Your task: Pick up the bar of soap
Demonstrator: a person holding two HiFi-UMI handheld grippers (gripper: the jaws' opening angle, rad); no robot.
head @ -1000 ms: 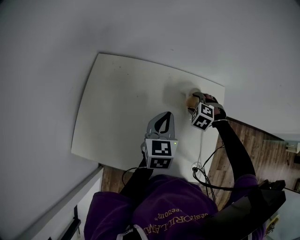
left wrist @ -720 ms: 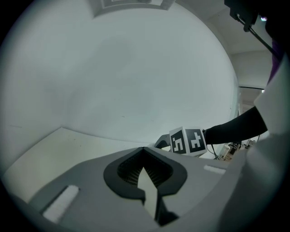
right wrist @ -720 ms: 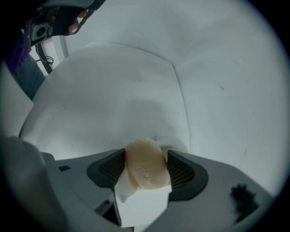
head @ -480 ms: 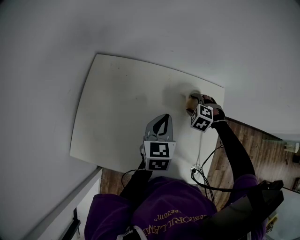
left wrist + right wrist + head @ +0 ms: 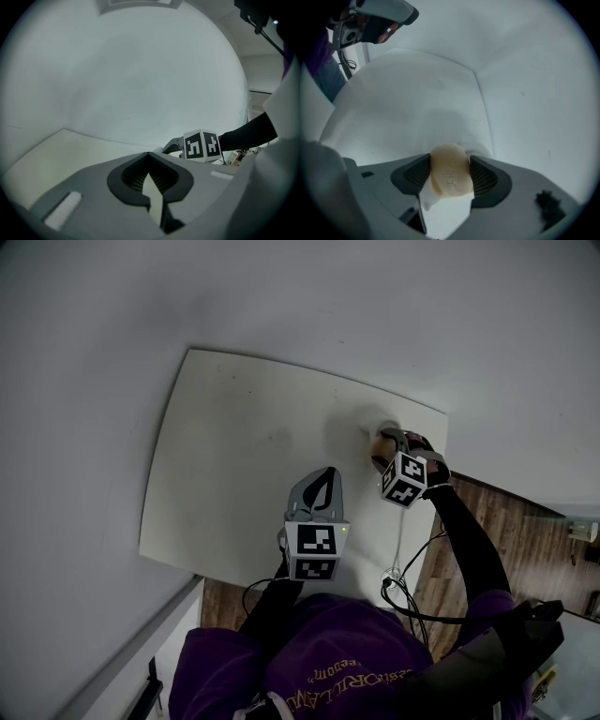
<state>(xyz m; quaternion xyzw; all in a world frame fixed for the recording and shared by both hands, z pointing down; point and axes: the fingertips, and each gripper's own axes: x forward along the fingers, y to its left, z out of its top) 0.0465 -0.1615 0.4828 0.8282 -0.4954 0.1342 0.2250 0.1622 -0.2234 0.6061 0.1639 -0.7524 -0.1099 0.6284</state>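
The bar of soap (image 5: 449, 174) sits squarely between the jaws of the right gripper (image 5: 450, 163), at the far right corner of the worktop (image 5: 234, 456) close to the wall. Both ribbed pads press its long sides, and its long axis runs straight out along the jaws. Whether it has cleared the surface, I cannot tell. With the grip already centred, the next move looks like a straight lift. The left gripper (image 5: 319, 491) hangs well apart, nearer the person, jaws closed on nothing.
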